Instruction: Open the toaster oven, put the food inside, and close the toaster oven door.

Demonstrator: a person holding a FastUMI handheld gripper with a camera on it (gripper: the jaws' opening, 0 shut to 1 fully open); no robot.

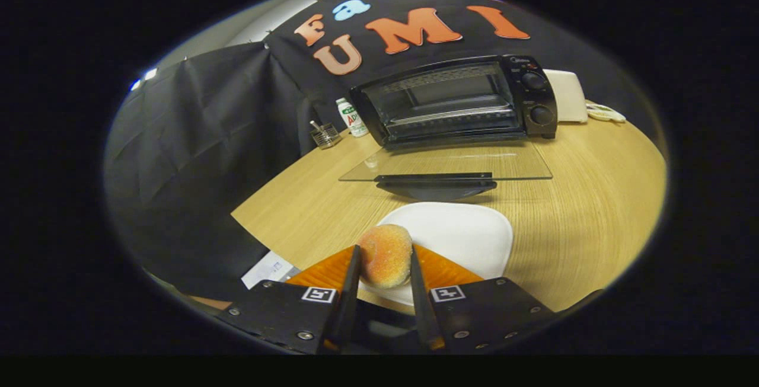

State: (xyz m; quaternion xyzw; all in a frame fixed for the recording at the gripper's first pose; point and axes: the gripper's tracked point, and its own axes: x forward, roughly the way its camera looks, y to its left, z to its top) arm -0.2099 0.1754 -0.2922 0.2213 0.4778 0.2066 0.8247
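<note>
Gripper view showed the gripper (385,259) closed on the doughnut (386,263), one finger pressed to each flank of it, so the food sat squarely between the tips. It was held just above the near rim of the white plate (468,236), apparently lifted clear (contact underneath could not be made out). The doughnut looked round, sugar-dusted, orange-brown with a paler band round its middle, and soft enough to dent under a hard squeeze. Beyond the plate, straight ahead along the fingers, the toaster oven (456,102) stood with its glass door (445,165) folded flat toward the plate, its long edge lying crosswise to the fingers. The open cavity therefore lay directly ahead of the doughnut, above and past the door
</note>
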